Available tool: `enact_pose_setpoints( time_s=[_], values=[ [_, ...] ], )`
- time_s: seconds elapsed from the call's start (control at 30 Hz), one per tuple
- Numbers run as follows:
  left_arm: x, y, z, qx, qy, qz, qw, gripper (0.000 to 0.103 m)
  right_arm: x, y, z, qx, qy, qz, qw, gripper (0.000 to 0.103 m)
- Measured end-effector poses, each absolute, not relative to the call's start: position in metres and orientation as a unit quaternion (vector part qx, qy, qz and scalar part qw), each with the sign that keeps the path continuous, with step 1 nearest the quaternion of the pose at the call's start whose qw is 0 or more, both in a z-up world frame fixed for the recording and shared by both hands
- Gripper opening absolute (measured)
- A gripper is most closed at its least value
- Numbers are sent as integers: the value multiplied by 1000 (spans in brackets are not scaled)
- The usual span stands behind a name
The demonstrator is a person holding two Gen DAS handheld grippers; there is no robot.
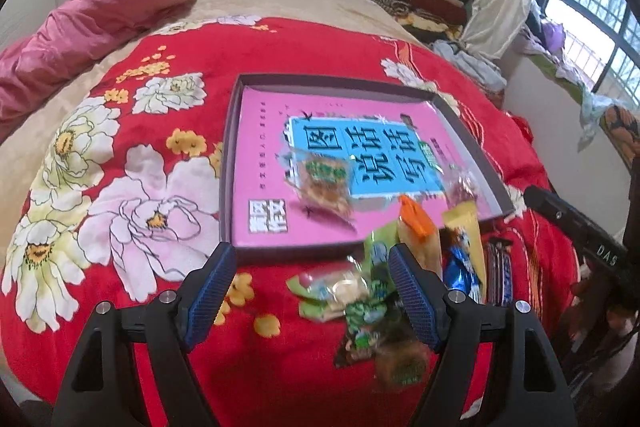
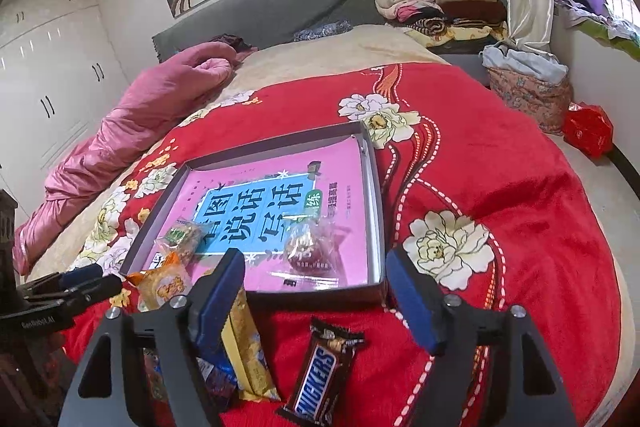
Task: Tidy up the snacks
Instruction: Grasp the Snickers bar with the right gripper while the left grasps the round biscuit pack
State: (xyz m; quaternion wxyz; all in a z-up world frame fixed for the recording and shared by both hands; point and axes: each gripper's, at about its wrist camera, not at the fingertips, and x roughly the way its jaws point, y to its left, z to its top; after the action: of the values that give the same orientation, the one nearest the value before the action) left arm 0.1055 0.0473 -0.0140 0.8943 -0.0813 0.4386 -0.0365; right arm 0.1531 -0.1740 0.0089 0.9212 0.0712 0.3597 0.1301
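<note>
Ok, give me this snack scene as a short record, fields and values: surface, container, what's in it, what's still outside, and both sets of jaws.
surface: red floral blanket on a bed
container: shallow open box, pink printed sheet on its floor
inside box: two clear-wrapped snacks
outside box: Snickers bar, yellow packet, orange-topped packet, green-wrapped sweets
left gripper: jaws open, nothing held
right gripper: jaws open, above the Snickers bar
</note>
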Motion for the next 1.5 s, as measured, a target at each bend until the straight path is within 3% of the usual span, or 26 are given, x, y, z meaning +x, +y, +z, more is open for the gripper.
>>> enact_pose_setpoints(
  time_s=[1.1, 1.3, 1.5],
  values=[
    [60, -8, -50, -68, 515, -101, 849, 79, 117, -170, -29, 40, 454, 96, 885, 73],
    [60, -14, -54, -70, 520, -110, 844, 79, 120, -164, -39, 29, 467, 102, 878, 58],
    [62, -22, -62, -65, 531, -106, 838, 66, 125, -158, -48, 23, 478, 112, 871, 46]
  ],
)
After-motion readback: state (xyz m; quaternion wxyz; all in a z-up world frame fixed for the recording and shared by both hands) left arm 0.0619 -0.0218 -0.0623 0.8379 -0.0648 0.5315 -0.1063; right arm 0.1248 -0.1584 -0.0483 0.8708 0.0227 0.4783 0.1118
